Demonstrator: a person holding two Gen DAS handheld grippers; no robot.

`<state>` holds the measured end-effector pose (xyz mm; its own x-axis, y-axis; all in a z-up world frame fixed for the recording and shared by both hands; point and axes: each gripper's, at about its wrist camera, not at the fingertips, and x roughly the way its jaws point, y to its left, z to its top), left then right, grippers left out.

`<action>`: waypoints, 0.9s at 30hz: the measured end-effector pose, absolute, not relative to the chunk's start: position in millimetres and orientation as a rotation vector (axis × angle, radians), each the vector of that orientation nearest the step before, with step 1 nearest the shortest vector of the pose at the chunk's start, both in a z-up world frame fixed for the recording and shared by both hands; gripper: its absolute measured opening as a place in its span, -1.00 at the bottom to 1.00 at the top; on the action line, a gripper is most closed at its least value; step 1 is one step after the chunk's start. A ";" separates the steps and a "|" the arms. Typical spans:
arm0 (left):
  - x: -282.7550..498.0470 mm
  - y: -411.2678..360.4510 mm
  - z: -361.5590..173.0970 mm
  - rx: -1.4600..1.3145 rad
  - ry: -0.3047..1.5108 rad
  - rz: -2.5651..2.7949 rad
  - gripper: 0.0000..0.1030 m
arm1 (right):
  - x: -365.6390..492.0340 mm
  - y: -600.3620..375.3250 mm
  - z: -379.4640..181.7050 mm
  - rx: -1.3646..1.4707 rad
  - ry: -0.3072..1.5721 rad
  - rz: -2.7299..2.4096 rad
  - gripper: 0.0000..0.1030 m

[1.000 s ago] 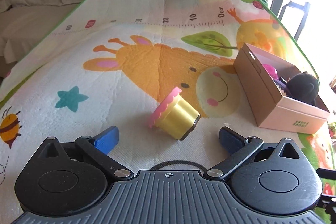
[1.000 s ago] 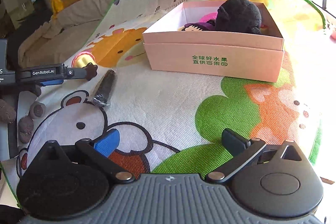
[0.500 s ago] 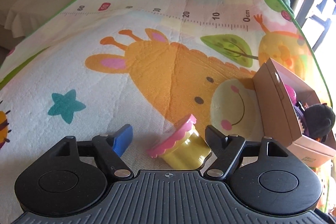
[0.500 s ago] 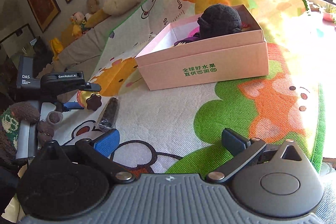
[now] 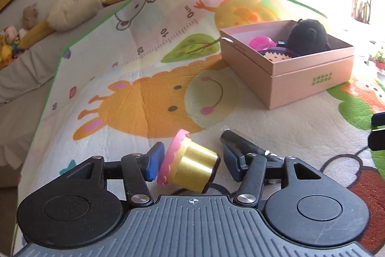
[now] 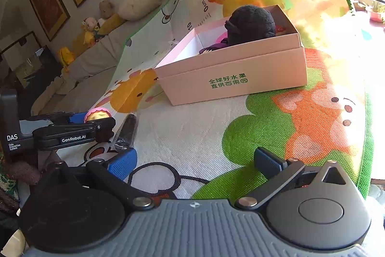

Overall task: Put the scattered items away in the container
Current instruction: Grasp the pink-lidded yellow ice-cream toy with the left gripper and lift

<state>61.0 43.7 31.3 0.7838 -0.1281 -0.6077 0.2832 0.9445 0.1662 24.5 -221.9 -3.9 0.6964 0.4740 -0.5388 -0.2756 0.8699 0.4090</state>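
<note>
A yellow toy cup with a pink scalloped rim [image 5: 190, 164] lies on its side between the fingers of my left gripper [image 5: 192, 160]. The left pad touches the pink rim; a small gap shows at the right pad. It also shows in the right wrist view [image 6: 98, 114]. The pink cardboard box [image 5: 300, 78] stands to the far right and holds a black plush [image 5: 309, 36], a pink ball and other toys. A dark wrapped stick [image 5: 245, 142] lies just beyond the left gripper's right finger. My right gripper [image 6: 195, 161] is open and empty above the mat, before the box [image 6: 235, 78].
The colourful animal play mat [image 5: 144, 78] covers the surface, with a green edge at left and back. A sofa with plush toys [image 6: 96, 25] stands behind. A window is at the far right.
My left gripper has closed in around the yellow cup and swung toward the box; the cup seems raised off the mat. The right gripper has drawn back and tilted a little.
</note>
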 end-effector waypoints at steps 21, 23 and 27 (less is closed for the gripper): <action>59.7 67.7 26.2 -0.068 0.685 -0.227 0.84 | 22.2 -220.0 -4.1 0.300 0.682 0.418 1.00; 65.4 73.3 23.4 -0.138 0.697 -0.220 0.83 | 22.2 -219.9 -4.2 0.299 0.682 0.418 1.00; 74.4 71.6 18.0 -0.123 0.712 -0.213 0.62 | 22.0 -222.3 -4.6 0.311 0.680 0.422 1.00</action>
